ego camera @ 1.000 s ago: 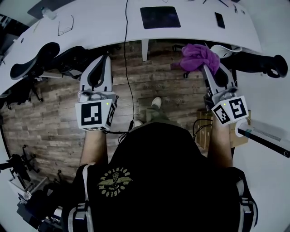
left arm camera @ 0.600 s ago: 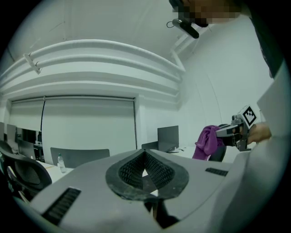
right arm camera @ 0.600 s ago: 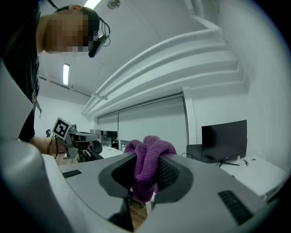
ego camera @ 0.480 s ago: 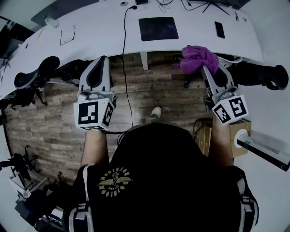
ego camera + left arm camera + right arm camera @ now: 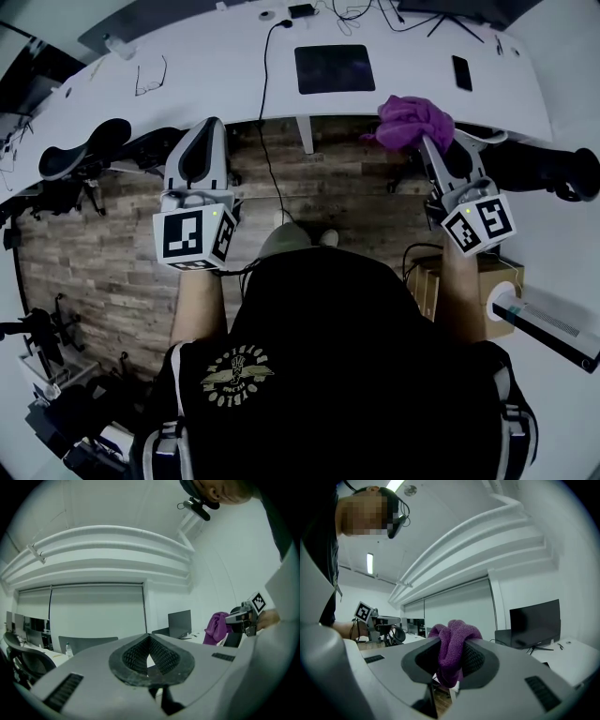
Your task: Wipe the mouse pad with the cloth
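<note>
**While the pad (image 5: 335, 68) lies untouched, spread the cloth (image 5: 414, 122) on it**

It sits on the desk (image 5: 206, 75), ahead-left of the right gripper (image 5: 427, 142), whose jaws pinch the cloth. Closed and empty, the left gripper (image 5: 149, 656) could pin a corner.

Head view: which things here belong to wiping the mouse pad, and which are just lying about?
For the job: purple cloth, clamped in the right gripper; dark mouse pad on the desk.
Lying about: glasses, phone, black cable.
</note>
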`<state>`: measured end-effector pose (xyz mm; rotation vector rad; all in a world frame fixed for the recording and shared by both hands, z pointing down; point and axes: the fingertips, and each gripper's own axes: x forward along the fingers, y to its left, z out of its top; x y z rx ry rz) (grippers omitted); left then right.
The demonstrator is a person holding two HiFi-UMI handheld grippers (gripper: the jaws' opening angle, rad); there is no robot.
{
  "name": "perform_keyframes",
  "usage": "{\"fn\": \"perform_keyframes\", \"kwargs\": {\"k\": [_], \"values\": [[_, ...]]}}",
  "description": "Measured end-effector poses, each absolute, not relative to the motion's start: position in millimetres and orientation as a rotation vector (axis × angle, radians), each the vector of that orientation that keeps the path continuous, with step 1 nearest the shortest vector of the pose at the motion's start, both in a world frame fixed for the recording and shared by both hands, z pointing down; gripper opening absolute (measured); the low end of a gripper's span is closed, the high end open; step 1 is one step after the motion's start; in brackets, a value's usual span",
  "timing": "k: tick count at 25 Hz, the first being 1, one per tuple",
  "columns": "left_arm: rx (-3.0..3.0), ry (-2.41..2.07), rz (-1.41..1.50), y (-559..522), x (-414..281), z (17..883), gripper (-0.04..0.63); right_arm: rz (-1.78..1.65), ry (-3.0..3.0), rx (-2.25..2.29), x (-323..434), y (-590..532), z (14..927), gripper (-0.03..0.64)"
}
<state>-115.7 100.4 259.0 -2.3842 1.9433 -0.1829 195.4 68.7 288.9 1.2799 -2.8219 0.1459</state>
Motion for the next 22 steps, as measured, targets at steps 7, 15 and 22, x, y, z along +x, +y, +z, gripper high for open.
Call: {"fn": "perform_keyframes", "kwargs": {"k": [7, 15, 22], "values": [[-2.404, 1.927, -0.192, 91.2, -116.9, 267.5, 0.002, 0.127, -2.814, 1.305, 195.6, 61.3, 286.7, 0.083], [-2.441, 1.868, -0.188, 56.5, -113.5, 268.7, 0.002, 0.135, -2.784, 1.344, 192.9, 36.2, 289.6, 0.083], [-2.459, 1.858, -0.188, 12.2, -124.4, 270.6, 0.003, 0.122, -2.779, 1.358, 182.6, -2.8, 283.1, 0.083]]}}
